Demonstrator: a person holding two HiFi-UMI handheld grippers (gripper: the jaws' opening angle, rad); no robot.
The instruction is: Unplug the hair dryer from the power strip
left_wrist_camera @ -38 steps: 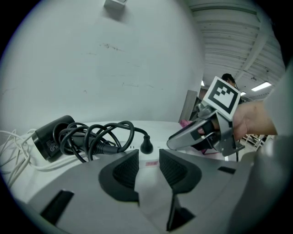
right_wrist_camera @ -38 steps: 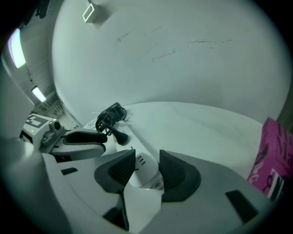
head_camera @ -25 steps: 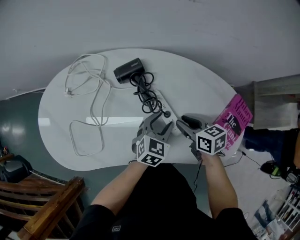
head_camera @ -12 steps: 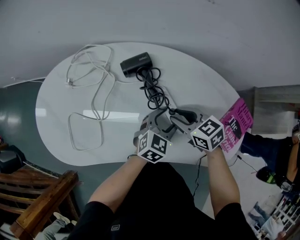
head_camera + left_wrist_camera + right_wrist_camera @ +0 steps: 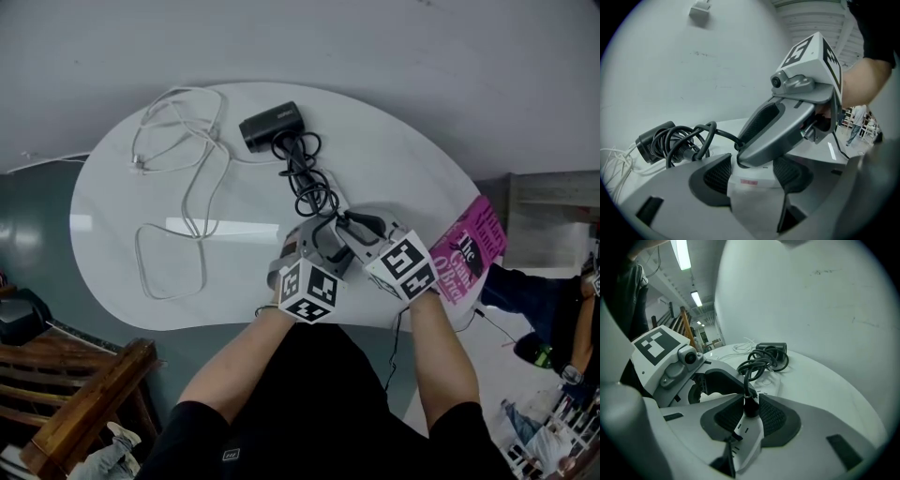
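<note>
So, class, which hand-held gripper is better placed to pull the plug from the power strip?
Right hand-held gripper: its jaws have just been closing on the plug. The left hand-held gripper straddles the power strip, jaws just opened.

The white table [image 5: 112,244] carries hair dryer [image 5: 272,125], power strip [image 5: 752,187] and white cable [image 5: 178,234].

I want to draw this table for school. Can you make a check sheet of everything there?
Surface: white oval table, glossy.
Job's things: black hair dryer lying at the far side; its plug standing in the white power strip.
Clutter: pink book at the table's right edge.
Grippers: left gripper, fingers just opened, straddles the power strip; right gripper, fingers just closing, presses the plug.
Cables: dryer cord coiled; white cable looped at left.
Surroundings: wooden chair by the near left corner.
</note>
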